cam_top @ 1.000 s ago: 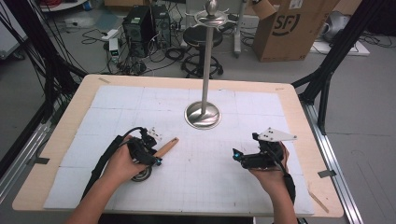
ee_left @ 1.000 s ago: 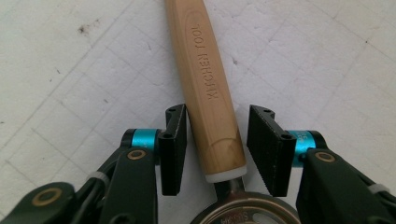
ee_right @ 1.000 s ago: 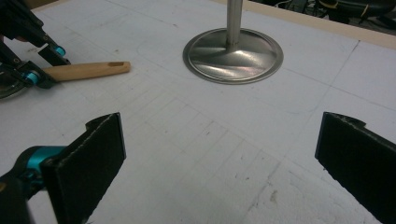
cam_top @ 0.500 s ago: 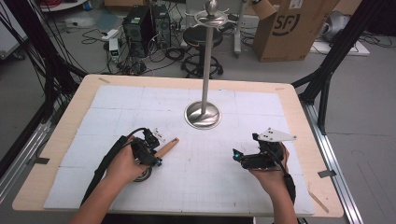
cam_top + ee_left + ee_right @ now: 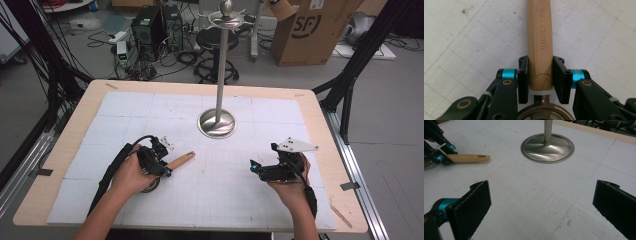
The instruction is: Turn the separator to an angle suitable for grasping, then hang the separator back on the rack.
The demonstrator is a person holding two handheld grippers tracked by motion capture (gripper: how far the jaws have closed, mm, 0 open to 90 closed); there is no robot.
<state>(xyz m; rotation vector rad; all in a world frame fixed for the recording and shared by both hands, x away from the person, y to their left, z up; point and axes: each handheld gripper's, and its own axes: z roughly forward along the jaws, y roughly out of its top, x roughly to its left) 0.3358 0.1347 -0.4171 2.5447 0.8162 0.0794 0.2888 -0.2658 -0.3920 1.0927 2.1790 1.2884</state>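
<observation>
Between the left gripper's jaws, which have just been closing, sits the wooden handle — pinched now. Lifting remains — the right gripper's jaws stand spread, empty.

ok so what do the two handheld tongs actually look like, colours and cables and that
Both are black framed. The left tongs have flat black pads, turquoise collars behind them and brass-coloured pivot screws; a black cable trails back along the forearm. The right tongs have the same black pads and turquoise collar, and carry a grey three-cornered plate on top. A dark band sits at the right wrist.
</observation>
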